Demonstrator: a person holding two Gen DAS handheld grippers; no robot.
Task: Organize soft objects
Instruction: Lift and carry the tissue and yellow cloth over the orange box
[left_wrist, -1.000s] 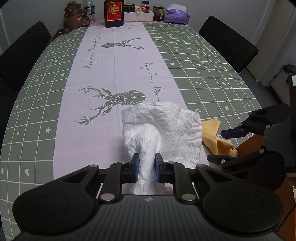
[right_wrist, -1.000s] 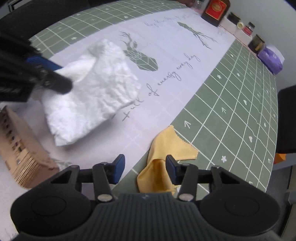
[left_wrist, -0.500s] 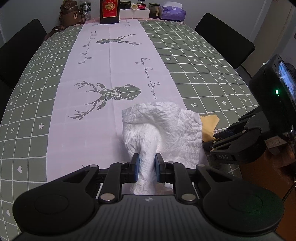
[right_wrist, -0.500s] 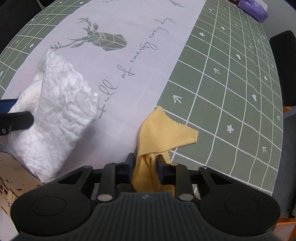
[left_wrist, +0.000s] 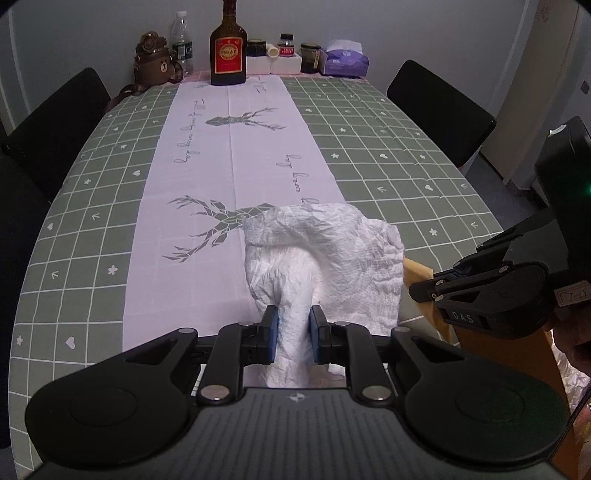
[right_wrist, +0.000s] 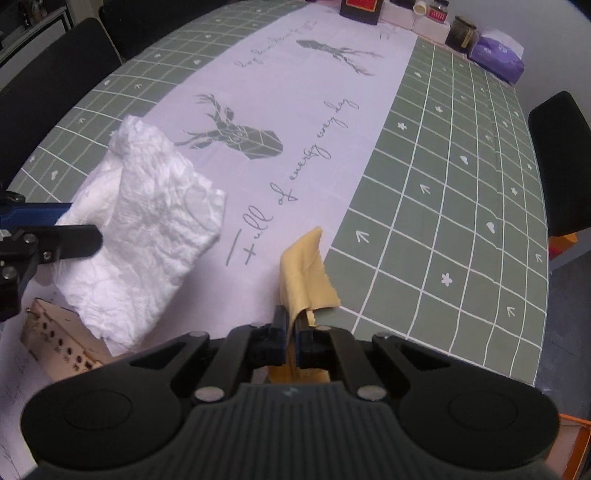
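The left gripper (left_wrist: 293, 334) has its blue-padded fingers (left_wrist: 272, 332) narrowly spaced and pressed against a gathered neck of the crumpled white paper-like cloth (left_wrist: 325, 258); the remainder of that cloth spreads forward and to the right from the fingers, draping over the pale centre strip of the bench (left_wrist: 92, 229). This gripper is angled steeply downward toward the bench surface. The right gripper (right_wrist: 291, 339) has just been closing and its fingers (right_wrist: 279, 334) now stand all but together, clamping a fold of the thin yellow cloth with pinked edges (right_wrist: 303, 273). That yellow cloth runs with its long axis straight away from the fingers, its far tip at the boundary between the pale strip and the green checked tablecloth (right_wrist: 443, 206), with one corner flaring to the right. The right gripper also points steeply down. From the left wrist view the right gripper body appears at the right edge, near the white cloth, with only a sliver of yellow visible behind that cloth. A light wooden perforated box (right_wrist: 55, 343) sits just beside the white cloth's near edge. A dark bottle with a red label (left_wrist: 228, 51) stands at the far end of the bench, well apart from both cloths.
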